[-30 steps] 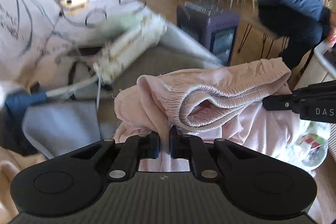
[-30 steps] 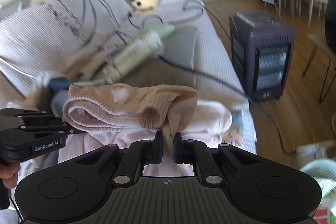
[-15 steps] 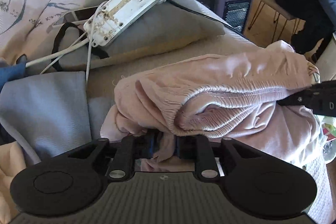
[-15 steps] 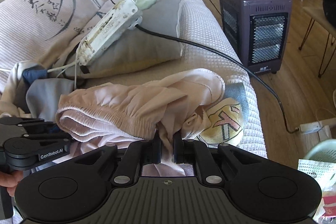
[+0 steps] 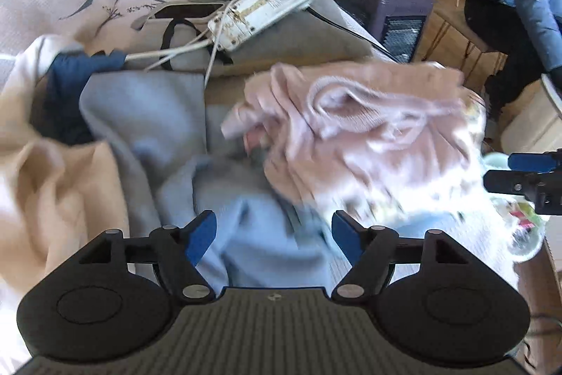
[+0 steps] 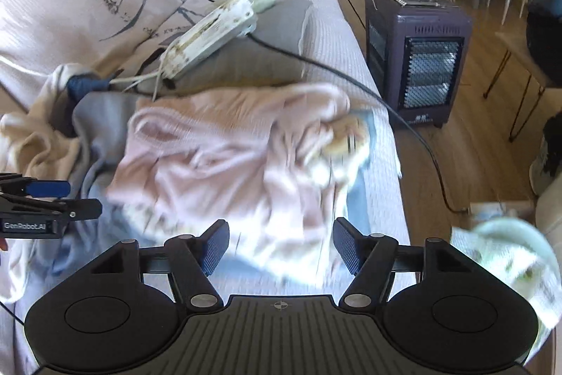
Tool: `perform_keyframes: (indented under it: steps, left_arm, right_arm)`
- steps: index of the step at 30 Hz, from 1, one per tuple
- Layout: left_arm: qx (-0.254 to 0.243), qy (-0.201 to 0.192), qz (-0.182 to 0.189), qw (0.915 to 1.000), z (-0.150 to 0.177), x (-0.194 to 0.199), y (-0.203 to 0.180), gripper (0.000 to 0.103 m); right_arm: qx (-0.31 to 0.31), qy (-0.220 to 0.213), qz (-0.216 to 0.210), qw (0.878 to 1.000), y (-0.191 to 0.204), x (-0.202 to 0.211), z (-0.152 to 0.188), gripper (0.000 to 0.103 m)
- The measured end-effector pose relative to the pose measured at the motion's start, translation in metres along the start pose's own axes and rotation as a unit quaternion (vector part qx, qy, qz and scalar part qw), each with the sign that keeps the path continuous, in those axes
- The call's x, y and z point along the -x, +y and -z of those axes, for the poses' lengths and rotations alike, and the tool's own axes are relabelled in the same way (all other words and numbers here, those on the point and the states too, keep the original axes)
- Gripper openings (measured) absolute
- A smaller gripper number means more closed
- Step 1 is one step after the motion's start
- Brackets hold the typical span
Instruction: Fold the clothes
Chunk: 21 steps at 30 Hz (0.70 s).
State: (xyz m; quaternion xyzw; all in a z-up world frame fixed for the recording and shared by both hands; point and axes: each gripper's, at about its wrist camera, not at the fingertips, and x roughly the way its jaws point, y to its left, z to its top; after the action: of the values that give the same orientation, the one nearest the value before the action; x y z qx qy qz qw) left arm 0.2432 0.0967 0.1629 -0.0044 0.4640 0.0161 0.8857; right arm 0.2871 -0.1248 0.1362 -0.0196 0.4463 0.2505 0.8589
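Observation:
A pale pink garment (image 5: 365,129) with a ribbed elastic waistband lies in a loose, blurred heap on the sofa, also in the right wrist view (image 6: 228,150). My left gripper (image 5: 274,234) is open and empty, just short of the heap, over a light blue-grey garment (image 5: 147,129). My right gripper (image 6: 281,246) is open and empty at the near edge of the pink garment. The right gripper's fingers (image 5: 523,171) show at the far right of the left wrist view. The left gripper's fingers (image 6: 45,195) show at the left of the right wrist view.
A grey cushion (image 6: 253,58) carries a dirty white power strip (image 6: 210,34) with cables. Beige cloth (image 5: 45,171) lies left. A purple heater (image 6: 418,58) stands on the wooden floor beside the sofa edge. A seated person (image 5: 520,6) is at the right.
Both grippers have opened and let go of the pink garment, which has dropped onto the sofa. Both grippers have pulled back from it.

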Motion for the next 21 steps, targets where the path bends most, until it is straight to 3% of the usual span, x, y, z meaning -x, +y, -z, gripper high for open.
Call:
perform_keyframes:
  steps: [10,21]
  left_arm:
    - [-0.014,0.006,0.03,0.9994,0.099,0.065,-0.033,0.077]
    - [0.002,0.001,0.03,0.9996,0.19,0.111,-0.048,0.079]
  right_arm:
    - [0.014,-0.008,-0.016,1.0,0.036,0.066,0.104,0.075]
    - [0.053,-0.03,-0.021,0.998,0.066,0.123,0.19,0.082]
